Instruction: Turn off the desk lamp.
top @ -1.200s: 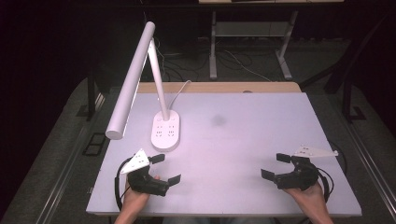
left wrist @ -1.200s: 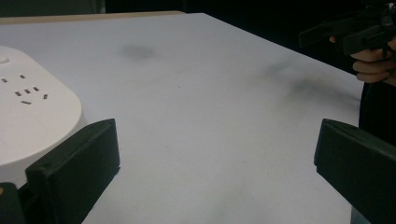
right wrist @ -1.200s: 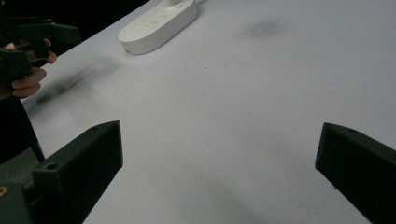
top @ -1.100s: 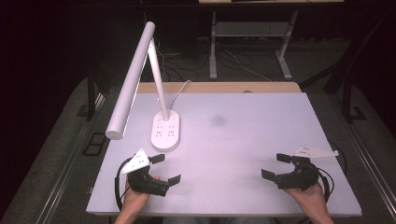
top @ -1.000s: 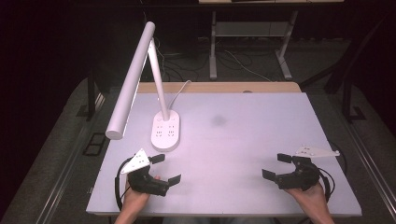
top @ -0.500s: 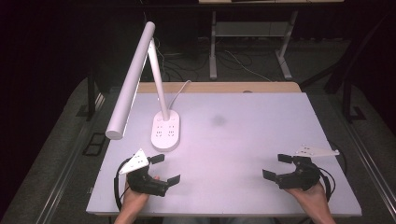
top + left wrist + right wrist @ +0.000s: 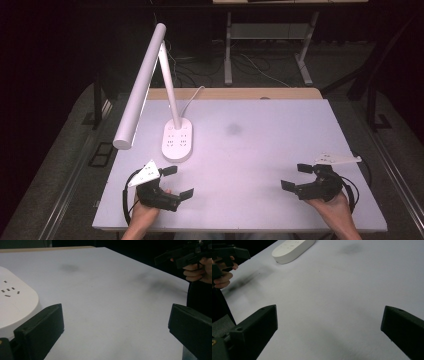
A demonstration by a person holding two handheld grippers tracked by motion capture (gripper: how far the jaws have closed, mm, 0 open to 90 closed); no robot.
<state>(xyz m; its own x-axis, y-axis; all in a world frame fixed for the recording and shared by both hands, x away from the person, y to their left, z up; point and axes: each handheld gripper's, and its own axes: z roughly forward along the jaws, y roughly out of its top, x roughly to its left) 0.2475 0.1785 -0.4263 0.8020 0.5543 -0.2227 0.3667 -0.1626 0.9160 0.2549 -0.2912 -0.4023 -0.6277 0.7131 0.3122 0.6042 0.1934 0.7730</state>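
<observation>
While apart, both claws (image 7: 177,181) agape

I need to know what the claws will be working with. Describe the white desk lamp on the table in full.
The white desk lamp, seemingly smooth plastic, has an oval base standing flat on the white table toward its far left. Small dark socket slots mark the base's top. A slim stem rises from it, leaning back, and carries a long tubular bar that slopes down to the near left. A white cord leaves the base rearward. The left claw lies just in front, open and not touching it.
</observation>
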